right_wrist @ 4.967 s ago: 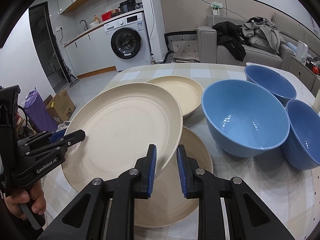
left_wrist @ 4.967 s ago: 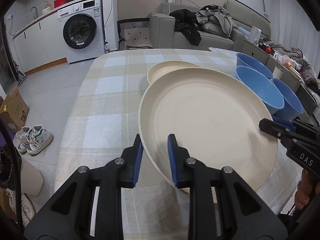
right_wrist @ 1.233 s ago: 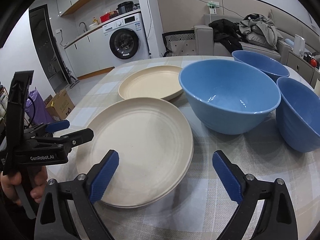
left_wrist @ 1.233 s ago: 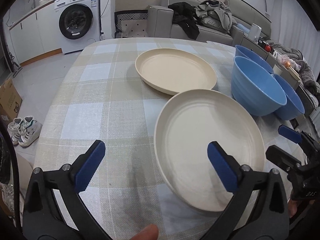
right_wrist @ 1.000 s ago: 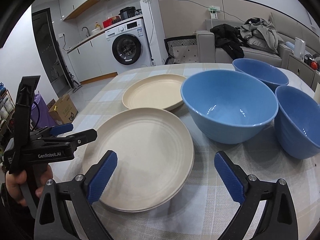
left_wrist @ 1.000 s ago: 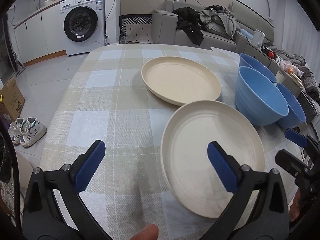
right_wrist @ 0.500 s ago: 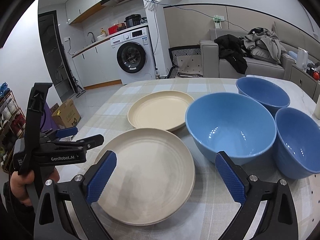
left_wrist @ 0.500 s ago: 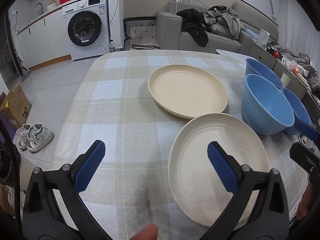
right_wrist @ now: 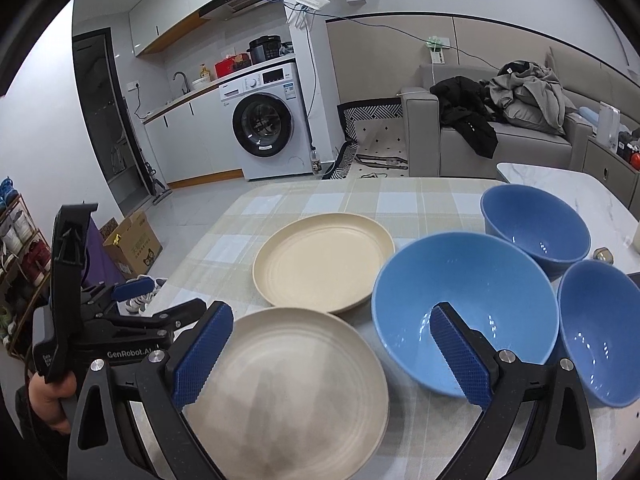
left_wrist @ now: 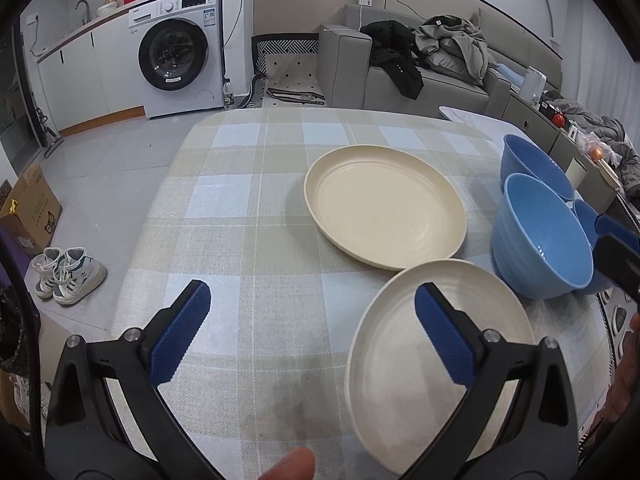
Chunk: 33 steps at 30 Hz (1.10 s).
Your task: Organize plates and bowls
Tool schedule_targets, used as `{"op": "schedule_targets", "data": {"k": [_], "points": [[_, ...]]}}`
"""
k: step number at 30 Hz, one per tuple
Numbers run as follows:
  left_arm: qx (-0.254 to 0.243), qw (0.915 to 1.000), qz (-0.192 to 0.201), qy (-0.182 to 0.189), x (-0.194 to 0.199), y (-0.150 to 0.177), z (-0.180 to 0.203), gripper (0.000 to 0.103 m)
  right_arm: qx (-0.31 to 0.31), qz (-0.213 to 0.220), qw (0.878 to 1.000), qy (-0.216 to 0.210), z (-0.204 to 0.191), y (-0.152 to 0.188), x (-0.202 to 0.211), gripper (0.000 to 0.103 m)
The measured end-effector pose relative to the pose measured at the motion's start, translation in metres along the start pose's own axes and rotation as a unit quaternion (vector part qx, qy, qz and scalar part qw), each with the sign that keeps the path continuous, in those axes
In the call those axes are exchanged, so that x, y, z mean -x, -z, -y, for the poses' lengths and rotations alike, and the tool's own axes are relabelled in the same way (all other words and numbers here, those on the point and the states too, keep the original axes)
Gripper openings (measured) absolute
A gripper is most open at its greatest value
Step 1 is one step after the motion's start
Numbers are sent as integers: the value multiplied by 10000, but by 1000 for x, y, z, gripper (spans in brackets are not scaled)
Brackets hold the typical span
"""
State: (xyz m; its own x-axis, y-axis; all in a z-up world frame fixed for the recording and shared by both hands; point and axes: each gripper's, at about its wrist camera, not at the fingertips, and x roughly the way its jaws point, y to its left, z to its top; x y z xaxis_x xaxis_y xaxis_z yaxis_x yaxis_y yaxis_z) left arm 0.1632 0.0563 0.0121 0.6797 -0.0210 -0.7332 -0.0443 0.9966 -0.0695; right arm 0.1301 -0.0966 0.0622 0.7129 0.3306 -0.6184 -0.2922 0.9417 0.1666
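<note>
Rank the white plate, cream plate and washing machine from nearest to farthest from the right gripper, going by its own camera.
From the right gripper:
1. White plate, just below, nearest table edge.
2. Cream plate, behind it, mid-table.
3. Washing machine, across the room.

Cream plates (right_wrist: 288, 392); blue bowls (right_wrist: 464, 304) beside

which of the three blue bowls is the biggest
The large blue bowl next to the cream plates; its rim is clearly wider than the far blue bowl and the right-edge blue bowl.
</note>
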Motion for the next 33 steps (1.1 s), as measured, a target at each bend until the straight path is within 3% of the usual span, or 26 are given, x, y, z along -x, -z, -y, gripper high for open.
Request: {"op": "schedule_targets", "data": {"k": [18, 29, 33], "points": [[181, 9997, -109, -110, -25, -47, -1, 102, 297, -183, 9994, -6, 9, -64, -22, 101], [313, 9988, -353, 112, -56, -64, -6, 100, 334, -745, 9967, 33, 26, -84, -70, 101], [308, 9989, -357, 40, -64, -70, -7, 100, 392, -877, 9953, 91, 30, -94, -84, 101]]}}
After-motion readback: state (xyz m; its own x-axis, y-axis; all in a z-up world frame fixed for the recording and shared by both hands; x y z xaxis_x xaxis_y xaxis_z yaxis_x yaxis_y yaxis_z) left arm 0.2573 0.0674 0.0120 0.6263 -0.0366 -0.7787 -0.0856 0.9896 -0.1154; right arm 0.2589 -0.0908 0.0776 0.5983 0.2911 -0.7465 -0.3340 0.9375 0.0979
